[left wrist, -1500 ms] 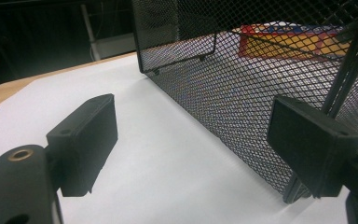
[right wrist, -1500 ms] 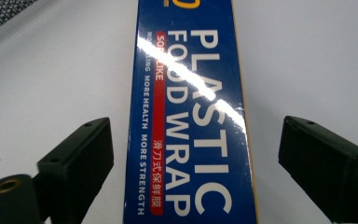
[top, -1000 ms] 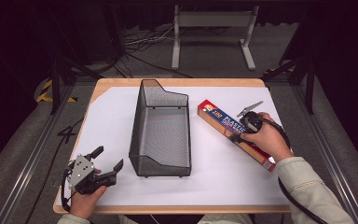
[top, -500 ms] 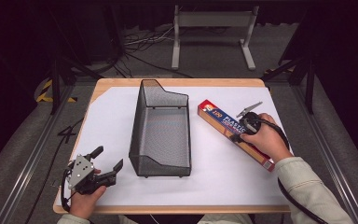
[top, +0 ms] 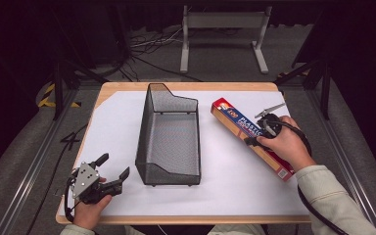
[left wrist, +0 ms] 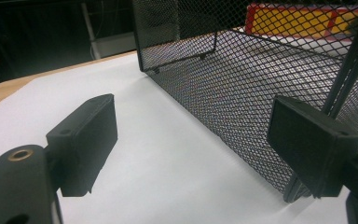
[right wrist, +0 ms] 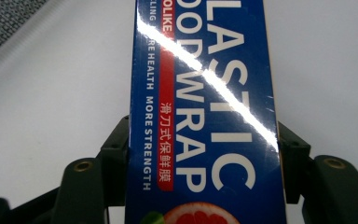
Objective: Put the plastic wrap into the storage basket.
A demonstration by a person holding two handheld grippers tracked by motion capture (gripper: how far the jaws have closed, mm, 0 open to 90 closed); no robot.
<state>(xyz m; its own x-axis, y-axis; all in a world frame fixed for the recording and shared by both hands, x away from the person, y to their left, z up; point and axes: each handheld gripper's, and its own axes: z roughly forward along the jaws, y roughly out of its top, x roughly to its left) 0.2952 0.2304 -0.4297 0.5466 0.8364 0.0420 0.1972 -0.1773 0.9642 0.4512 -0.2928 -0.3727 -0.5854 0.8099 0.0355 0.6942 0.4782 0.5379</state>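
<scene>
The counter (top: 127, 205) is a wooden top almost wholly covered by a white sheet (top: 117, 127), with bare wood showing along the far and near edges; the sheet probably serves to give a plain ground against which dark things stand out.

The black mesh basket (top: 169, 134) stands upright a little left of the middle, its long axis running from the far edge toward the near edge. It is empty and open at the top, with its taller wall at the far end, so a long item could be lowered in lengthwise.

The plastic wrap box (top: 240, 125) lies flat on the right half, slanting from near the basket's far right corner toward the right edge and well apart from the basket. In the right gripper view its blue printed face (right wrist: 205, 116) runs straight up between the jaws.

The right tool (top: 259, 133) sits over the box's middle, and its jaws press both long sides, so it appears clamped on the box. A mid-length hold would likely keep the box level when lifted.

The left tool (top: 112, 171) rests at the near left corner, jaws spread wide and holding nothing, just beside the basket's near left corner, perhaps ready to steady it.
</scene>
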